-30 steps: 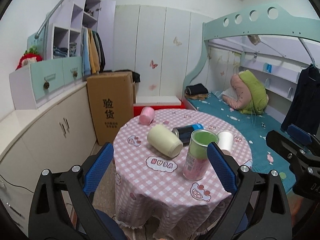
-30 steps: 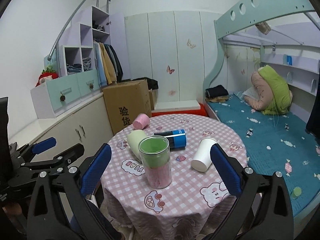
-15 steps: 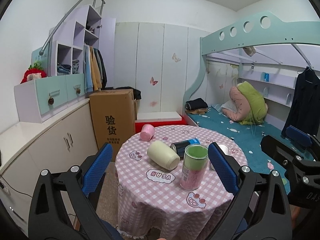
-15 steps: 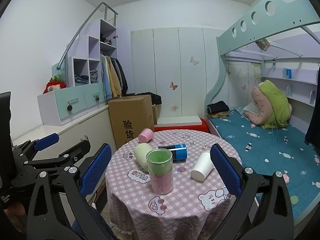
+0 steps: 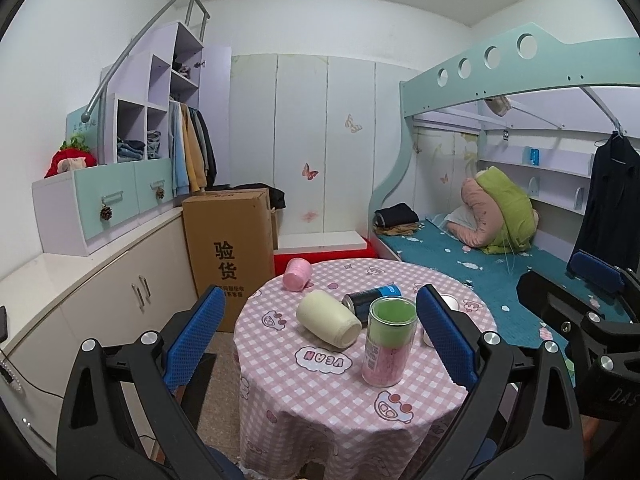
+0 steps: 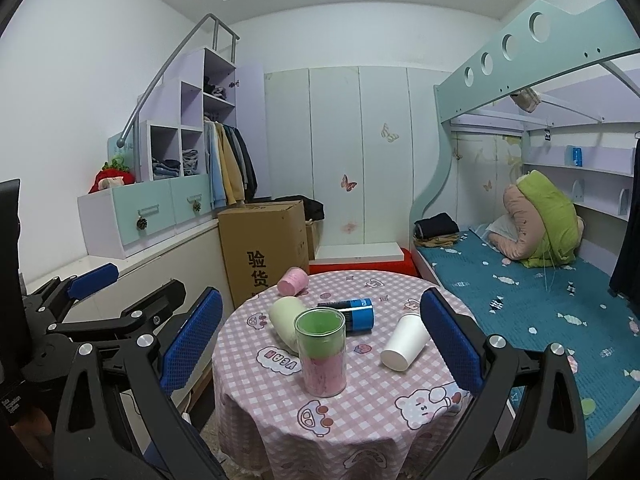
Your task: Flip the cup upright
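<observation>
A round table with a pink checked cloth (image 5: 320, 392) (image 6: 376, 416) carries several cups. A clear green-and-pink cup (image 5: 387, 341) (image 6: 321, 351) stands upright near the front. A cream cup (image 5: 328, 318) (image 6: 285, 320), a pink cup (image 5: 297, 274) (image 6: 293, 281), a blue-black can (image 5: 372, 295) (image 6: 352, 314) and a white paper cup (image 6: 404, 342) lie on their sides. My left gripper (image 5: 320, 336) and right gripper (image 6: 322, 340) are open, empty, held back above the near edge.
A cardboard box (image 5: 230, 248) stands left behind the table, beside white cabinets (image 5: 120, 304). A bunk bed with a teal mattress (image 6: 520, 292) is on the right. A wardrobe wall (image 5: 320, 140) is behind. The other gripper shows at each view's side.
Both grippers have pulled back and up from the table; the cups look smaller and lower. Nothing on the table has moved.
</observation>
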Demonstrator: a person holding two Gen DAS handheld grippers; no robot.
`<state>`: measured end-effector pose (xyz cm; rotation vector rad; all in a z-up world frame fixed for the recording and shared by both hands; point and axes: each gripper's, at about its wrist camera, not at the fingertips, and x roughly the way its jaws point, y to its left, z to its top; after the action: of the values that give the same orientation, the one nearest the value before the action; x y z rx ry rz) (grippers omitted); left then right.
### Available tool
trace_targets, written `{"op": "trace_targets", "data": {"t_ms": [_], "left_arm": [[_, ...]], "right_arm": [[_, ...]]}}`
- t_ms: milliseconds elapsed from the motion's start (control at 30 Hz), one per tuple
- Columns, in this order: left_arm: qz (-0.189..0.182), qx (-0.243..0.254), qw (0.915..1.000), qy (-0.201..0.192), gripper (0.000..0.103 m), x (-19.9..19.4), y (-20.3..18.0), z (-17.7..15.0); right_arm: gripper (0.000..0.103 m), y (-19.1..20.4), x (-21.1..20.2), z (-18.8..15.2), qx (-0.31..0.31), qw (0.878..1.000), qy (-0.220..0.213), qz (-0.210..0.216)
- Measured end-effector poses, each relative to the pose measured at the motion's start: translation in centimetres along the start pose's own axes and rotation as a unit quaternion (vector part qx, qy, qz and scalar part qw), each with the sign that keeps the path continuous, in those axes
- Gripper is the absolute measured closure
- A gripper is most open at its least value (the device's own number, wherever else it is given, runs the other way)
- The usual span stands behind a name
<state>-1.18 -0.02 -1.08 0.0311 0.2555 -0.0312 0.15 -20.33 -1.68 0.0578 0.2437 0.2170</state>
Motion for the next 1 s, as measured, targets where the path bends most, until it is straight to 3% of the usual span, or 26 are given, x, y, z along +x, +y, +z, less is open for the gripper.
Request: {"op": "trace_targets", "data": {"t_ms": [1000], "left_arm": [[0.003, 0.001, 1.0, -0.001, 0.006, 0.13, -0.1, -0.02]], "right_arm": [[0.007, -0.07, 0.33, -0.04, 0.006, 1.0, 0.006, 0.003]]}}
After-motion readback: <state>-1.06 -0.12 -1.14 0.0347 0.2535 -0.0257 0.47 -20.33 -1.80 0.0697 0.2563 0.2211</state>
